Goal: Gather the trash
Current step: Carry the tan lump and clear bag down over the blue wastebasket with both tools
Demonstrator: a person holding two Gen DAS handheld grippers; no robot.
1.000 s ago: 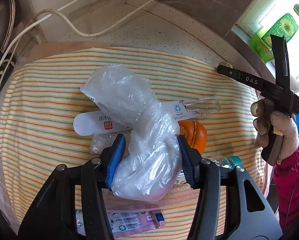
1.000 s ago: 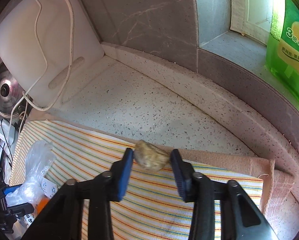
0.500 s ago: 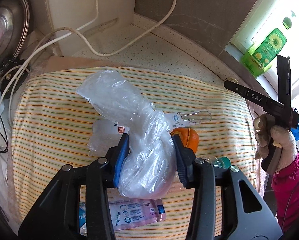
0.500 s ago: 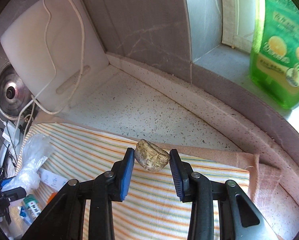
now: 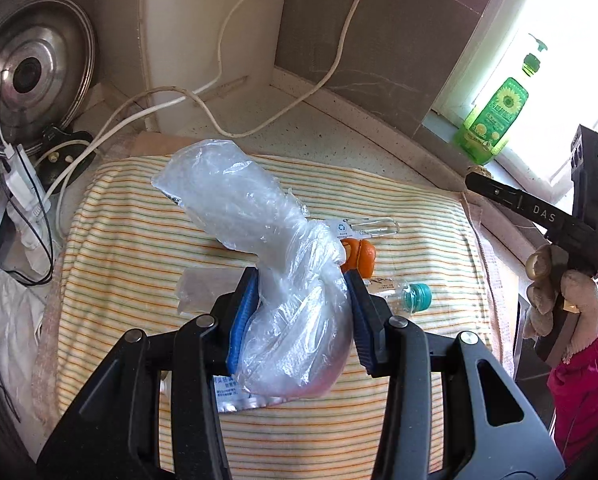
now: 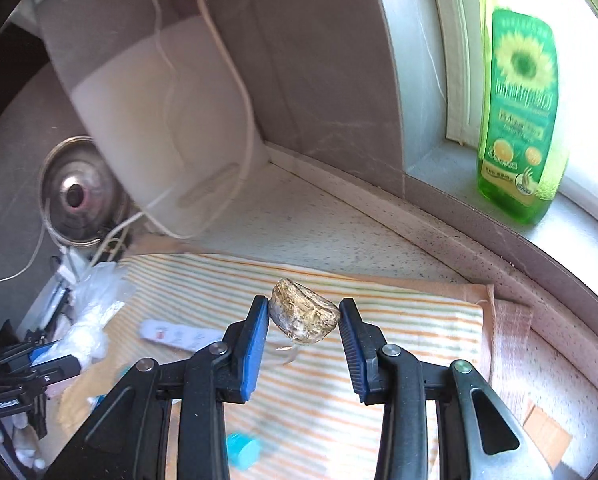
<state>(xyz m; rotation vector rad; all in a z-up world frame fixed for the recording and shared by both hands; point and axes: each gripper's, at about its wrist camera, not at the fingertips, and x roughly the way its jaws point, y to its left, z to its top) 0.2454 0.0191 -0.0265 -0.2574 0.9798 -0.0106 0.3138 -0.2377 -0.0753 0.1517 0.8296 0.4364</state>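
My left gripper [image 5: 301, 316] is shut on a crumpled clear plastic bag [image 5: 287, 280] and holds it above the striped cloth [image 5: 119, 248]. My right gripper [image 6: 303, 332] is shut on a brownish crumpled lump of trash [image 6: 303, 316], lifted above the cloth [image 6: 379, 312]. On the cloth lie an orange peel [image 5: 361, 260], a white tube package [image 5: 363, 229], a clear bottle with a teal cap [image 5: 417, 294] and a flat printed packet [image 5: 235, 398]. The right gripper also shows at the right of the left wrist view [image 5: 483, 182].
A green detergent bottle [image 6: 519, 120] stands on the window sill. A white board [image 6: 159, 120] with cables leans on the back wall. A metal pot lid [image 5: 31, 72] and a charger with cords [image 5: 19, 184] sit at the left. The counter's raised edge [image 6: 459, 232] runs behind the cloth.
Both grippers have risen and pulled back, each still holding its item. The plastic bag has lifted off the cloth, uncovering more of the tube package and the bottle.
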